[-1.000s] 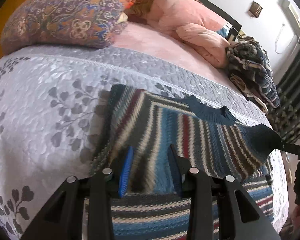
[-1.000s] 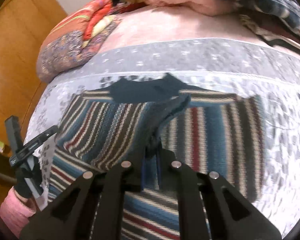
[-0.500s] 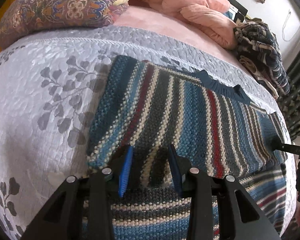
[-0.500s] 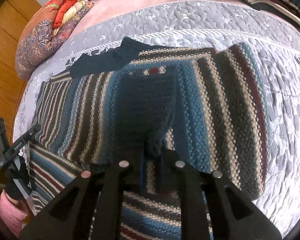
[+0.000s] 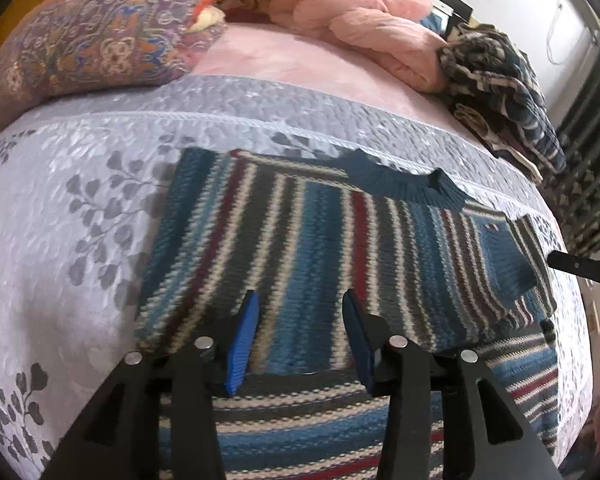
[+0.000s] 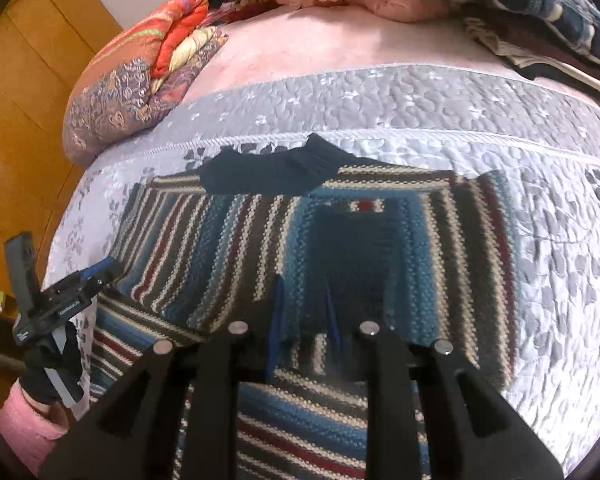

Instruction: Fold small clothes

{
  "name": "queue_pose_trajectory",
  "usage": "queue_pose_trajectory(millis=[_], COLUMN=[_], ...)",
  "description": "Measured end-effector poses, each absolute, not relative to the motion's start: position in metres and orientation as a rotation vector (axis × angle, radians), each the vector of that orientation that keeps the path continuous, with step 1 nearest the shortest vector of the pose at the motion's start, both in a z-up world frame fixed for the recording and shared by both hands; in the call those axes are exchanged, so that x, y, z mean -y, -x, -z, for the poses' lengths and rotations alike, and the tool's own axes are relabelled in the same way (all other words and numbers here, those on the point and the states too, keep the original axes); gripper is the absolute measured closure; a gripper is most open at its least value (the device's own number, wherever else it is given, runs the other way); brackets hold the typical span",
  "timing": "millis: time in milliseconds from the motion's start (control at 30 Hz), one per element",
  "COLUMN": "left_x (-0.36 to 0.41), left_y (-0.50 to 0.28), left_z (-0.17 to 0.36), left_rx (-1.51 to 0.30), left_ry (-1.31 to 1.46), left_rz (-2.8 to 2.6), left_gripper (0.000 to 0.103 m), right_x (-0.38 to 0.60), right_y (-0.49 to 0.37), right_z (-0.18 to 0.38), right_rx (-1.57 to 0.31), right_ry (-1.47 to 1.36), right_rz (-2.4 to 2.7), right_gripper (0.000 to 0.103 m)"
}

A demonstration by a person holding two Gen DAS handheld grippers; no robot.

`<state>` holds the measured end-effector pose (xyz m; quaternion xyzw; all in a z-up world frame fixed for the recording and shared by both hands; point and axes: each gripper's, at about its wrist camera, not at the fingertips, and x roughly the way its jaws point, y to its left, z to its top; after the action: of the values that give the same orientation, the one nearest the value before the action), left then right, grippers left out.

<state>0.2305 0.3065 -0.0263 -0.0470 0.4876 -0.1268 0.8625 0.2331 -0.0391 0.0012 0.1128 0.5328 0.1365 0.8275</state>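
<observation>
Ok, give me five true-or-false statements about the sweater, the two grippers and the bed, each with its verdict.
1. The striped sweater lies on a grey leaf-patterned quilt. True.
2. The left gripper is clamped shut. False: its blue pads stand apart, nothing between them.
3. The sweater's dark collar points toward the pillows. True.
4. The patterned pillow rests on the sweater. False: it sits apart, beyond the quilt's far edge.
5. The right gripper hangs over bare quilt. False: it is over the sweater.

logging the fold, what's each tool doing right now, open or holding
Left tool: open, over the striped sweater, holding nothing.
Right tool: partly open, sweater fabric between its fingers.
</observation>
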Motion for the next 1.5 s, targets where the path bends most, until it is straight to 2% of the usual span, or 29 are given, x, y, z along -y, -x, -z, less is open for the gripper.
queue_pose_trajectory(millis=[467,1067,1167,1233,1500], left_x=[-0.295,-0.301,-0.306,-0.313,-0.340], left_y=[-0.224,-0.221,-0.211,-0.199,-0.122], left_z=[0.050,0.058,0.044,0.037,0.031], left_rx=[-1.029,-1.032,-1.045,-1.062,-1.138], left_ry=[0.003,0.036,0.046,0.047,-0.027], left_rz=[0.240,0.253,0.261,0.263,0.209], left_gripper=[0.058,0.057,0.058,0.055,0.053], right_x=[0.049,0.048,0.052,0.053,0.056], right_y=[-0.232,-0.232,-0.219,-0.201,-0.120], right_z=[0.056,0.065,0.045,0.030,0.020], right_rx=[-1.231,-1.212,-1.184,-1.151,-1.162], right_ry=[-0.223,-0.232,-0.261,-0.243,-0.183], right_rz=[-0.227,-0.221,-0.242,-0.253,-0.279], right_gripper=[0.084,0.084,0.071,0.067,0.066])
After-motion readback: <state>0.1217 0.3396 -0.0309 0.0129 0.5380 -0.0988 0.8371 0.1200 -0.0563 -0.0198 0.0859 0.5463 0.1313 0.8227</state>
